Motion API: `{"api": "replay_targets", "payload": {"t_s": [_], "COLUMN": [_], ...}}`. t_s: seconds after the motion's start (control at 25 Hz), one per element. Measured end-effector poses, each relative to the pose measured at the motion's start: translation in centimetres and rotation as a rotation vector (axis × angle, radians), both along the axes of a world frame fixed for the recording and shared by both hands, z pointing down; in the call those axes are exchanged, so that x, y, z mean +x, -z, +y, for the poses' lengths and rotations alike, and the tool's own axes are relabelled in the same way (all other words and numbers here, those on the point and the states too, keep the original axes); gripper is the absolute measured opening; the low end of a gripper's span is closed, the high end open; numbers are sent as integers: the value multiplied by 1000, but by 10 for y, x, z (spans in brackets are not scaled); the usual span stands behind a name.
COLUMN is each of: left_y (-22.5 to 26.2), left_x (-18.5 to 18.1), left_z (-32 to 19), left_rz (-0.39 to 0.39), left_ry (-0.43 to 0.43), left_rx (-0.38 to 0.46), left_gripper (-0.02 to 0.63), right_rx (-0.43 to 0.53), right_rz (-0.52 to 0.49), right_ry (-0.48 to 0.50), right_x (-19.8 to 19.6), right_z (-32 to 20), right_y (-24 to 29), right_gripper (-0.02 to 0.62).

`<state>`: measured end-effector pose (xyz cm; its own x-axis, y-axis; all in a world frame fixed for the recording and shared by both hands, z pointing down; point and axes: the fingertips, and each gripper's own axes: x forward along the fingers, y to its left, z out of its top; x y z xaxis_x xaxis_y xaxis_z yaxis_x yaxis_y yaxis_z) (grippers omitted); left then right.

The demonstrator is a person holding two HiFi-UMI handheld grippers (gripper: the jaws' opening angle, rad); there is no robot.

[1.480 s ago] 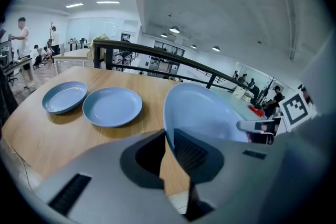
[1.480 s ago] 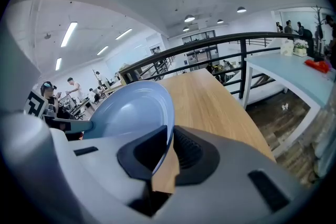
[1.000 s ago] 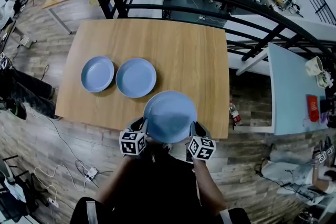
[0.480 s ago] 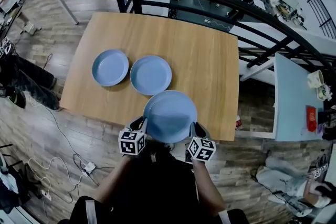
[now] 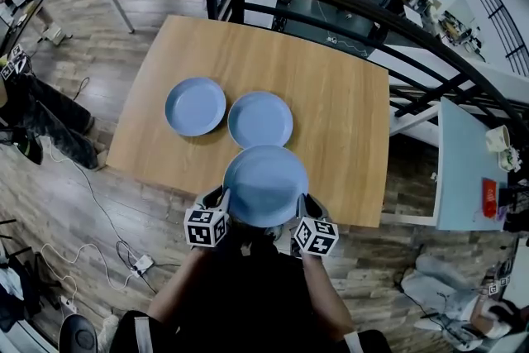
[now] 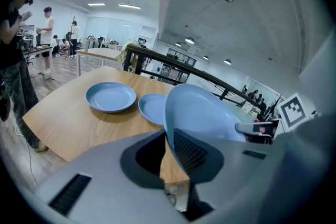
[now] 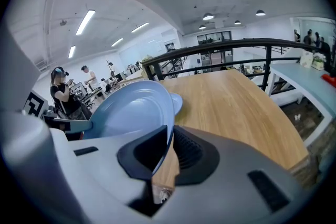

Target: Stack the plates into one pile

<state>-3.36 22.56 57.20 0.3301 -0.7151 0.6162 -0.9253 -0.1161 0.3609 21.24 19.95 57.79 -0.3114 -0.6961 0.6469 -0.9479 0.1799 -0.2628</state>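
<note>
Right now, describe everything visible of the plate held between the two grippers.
The held plate is round, plain pale blue and smooth, with a shallow raised rim and nothing in it. The left hand-held gripper and right hand-held gripper each clamp its rim on opposite sides. It faces up, over the near edge of the wooden table, just short of the nearer resting plate.

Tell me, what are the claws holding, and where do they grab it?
A blue plate, held by its rim: the left claw pinches its left edge, the right claw its right edge.
</note>
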Motion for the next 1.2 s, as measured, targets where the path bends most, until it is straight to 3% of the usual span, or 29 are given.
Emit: {"api": "replay_targets", "payload": {"t_s": [0.52, 1.2], "left_y": [4, -2], "left_x": [-72, -80], "left_z": [-6, -45], "left_rz": [13, 38], "left_ry": [-17, -36], "left_rx": [18, 22], "left_gripper": [63, 63], "right_rx": [3, 16], "right_rz": [6, 12], "right_ry": [-13, -35], "right_x": [-71, -80], "right_z": [-2, -37], "right_y": [2, 5], "right_gripper": [54, 54]}}
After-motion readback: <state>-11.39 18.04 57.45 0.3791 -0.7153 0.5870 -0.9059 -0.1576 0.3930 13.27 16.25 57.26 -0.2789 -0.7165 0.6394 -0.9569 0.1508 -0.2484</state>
